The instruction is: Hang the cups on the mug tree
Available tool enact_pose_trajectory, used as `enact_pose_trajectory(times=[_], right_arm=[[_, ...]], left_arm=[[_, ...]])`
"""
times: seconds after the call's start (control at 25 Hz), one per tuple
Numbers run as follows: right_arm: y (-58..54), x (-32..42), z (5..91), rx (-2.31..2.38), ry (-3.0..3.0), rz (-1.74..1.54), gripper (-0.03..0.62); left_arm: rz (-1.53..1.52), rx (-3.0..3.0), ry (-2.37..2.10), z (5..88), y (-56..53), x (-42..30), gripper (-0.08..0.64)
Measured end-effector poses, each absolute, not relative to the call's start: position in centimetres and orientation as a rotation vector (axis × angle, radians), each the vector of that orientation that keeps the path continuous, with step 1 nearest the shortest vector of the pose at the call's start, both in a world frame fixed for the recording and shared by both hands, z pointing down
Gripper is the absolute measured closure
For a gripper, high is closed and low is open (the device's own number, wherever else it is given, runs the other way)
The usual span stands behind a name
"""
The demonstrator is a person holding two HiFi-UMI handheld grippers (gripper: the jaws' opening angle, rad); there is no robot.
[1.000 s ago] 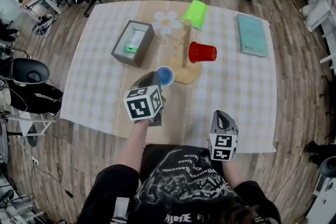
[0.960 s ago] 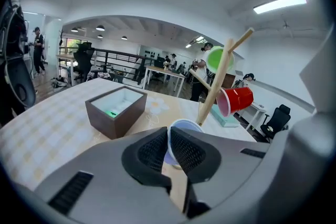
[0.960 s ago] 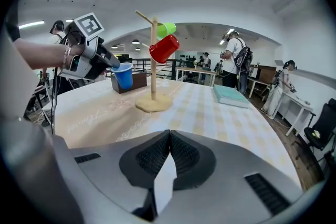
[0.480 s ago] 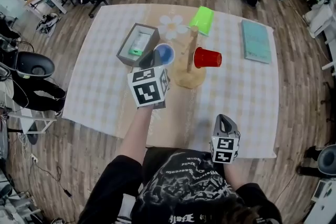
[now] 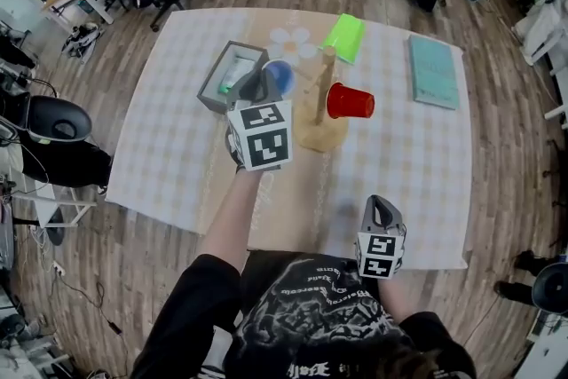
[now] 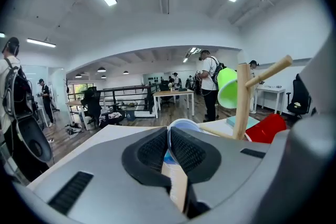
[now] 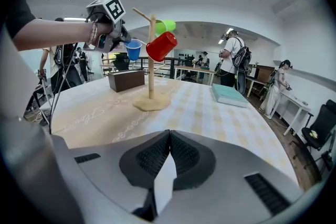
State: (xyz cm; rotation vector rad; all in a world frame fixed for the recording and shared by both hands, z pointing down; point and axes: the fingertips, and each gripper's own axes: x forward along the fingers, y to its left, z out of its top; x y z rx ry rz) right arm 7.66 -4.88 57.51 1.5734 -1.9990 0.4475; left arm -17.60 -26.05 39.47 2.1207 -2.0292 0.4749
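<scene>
left gripper (image 6: 169,132): clamped on blue cup (image 6: 185,124) rim, beside mug tree (image 5: 325,81)
right gripper (image 7: 168,135): jaws pressed together, empty
hung: red cup (image 5: 348,100), green cup (image 5: 344,37)

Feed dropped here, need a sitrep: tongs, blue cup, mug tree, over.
Left tongs shut on blue cup rim, beside mug tree. Right tongs shut, empty, near table edge. Red cup, green cup hung; bare peg on that side unobstructed.
</scene>
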Motion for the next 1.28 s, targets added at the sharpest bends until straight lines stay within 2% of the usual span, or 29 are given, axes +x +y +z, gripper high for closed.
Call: enact_pose_trajectory(times=[0.92, 1.28], right_arm=[[-4.8, 7.9, 57.6, 1.576, -1.987, 0.437, 0.583], [-4.9, 8.0, 57.4, 1.599, -1.993, 0.454, 0.583]], left_arm=[[0.976, 2.422, -2.361, 38.2, -24.6, -13.0, 0.522], [1.069, 2.48, -2.357, 38.6, -24.2, -11.6, 0.522]])
